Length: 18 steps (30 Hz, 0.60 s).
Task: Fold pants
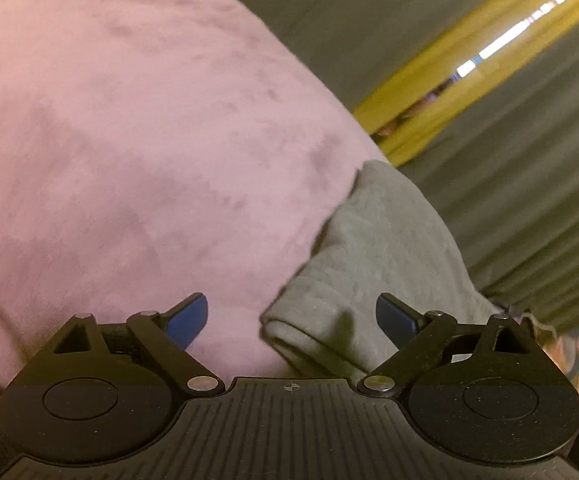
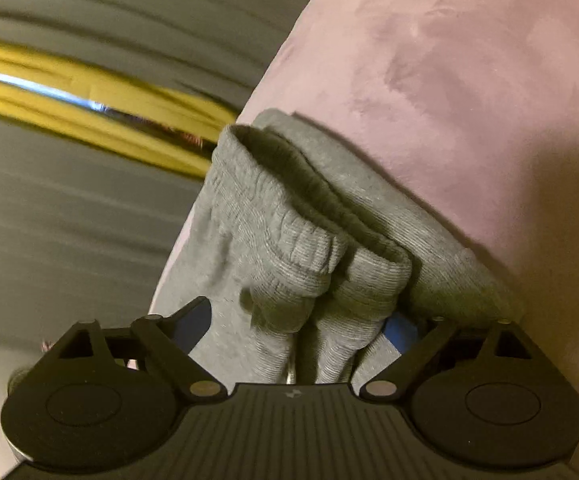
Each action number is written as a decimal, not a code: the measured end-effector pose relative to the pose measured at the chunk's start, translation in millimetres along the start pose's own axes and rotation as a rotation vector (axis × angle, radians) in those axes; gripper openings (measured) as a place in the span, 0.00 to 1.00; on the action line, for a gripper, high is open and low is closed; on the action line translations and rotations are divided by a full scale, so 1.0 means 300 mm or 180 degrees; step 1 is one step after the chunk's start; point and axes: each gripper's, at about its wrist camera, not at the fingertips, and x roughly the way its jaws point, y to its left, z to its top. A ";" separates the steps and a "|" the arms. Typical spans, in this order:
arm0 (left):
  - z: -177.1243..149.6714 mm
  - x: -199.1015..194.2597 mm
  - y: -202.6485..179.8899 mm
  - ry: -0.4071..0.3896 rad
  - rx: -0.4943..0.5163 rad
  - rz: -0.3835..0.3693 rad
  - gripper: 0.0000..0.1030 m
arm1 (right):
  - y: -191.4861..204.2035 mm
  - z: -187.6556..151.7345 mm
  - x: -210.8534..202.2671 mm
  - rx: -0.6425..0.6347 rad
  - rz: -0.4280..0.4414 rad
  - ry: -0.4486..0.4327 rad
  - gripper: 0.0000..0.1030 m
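In the left wrist view, we see the left claw (image 1: 292, 318) spread wide, its blue fingertips (image 1: 189, 318) well apart with nothing gripped between them; the grey pants (image 1: 373, 264) lie at about 1 o'clock from the claw, a folded hem edge reaching down into the gap between the fingers but touching neither as far as we can tell; the pants rest on a pink surface (image 1: 129, 140) that fills the view from 9 to 12 o'clock; at 2 o'clock hang grey-green curtains (image 1: 529, 200), crossed by a yellow curtain strip (image 1: 449, 80) with a bright slit of light in it.

In the right wrist view, the right claw (image 2: 299, 326) stands wide as well, yet bunched pants (image 2: 289, 240) fill the space between its fingers; the ribbed, gathered band of the pants runs from 12 o'clock down into the claw, and the fabric covers part of the right-hand blue fingertip (image 2: 399, 330); we cannot tell whether the fingers press the cloth or merely flank it; the pink surface (image 2: 469, 60) spreads from 12 to 3 o'clock; grey curtains (image 2: 69, 200) and a yellow curtain strip (image 2: 89, 112) lie at 9 to 10 o'clock.
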 end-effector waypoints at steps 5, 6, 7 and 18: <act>-0.002 0.025 -0.025 0.0003 0.0187 0.0010 0.92 | 0.070 -0.011 -0.002 -0.0462 0.0005 -0.0084 0.48; -0.004 0.034 -0.030 0.0031 0.0226 0.0018 0.92 | 0.070 -0.007 0.014 -0.0445 -0.0007 -0.0058 0.58; -0.006 0.041 -0.034 0.0063 0.0254 0.0019 0.92 | 0.065 0.000 0.033 -0.0392 -0.0016 -0.0035 0.67; -0.006 0.042 -0.027 0.0029 0.0216 -0.0018 0.92 | 0.145 -0.040 -0.074 -0.1018 -0.0140 -0.0396 0.38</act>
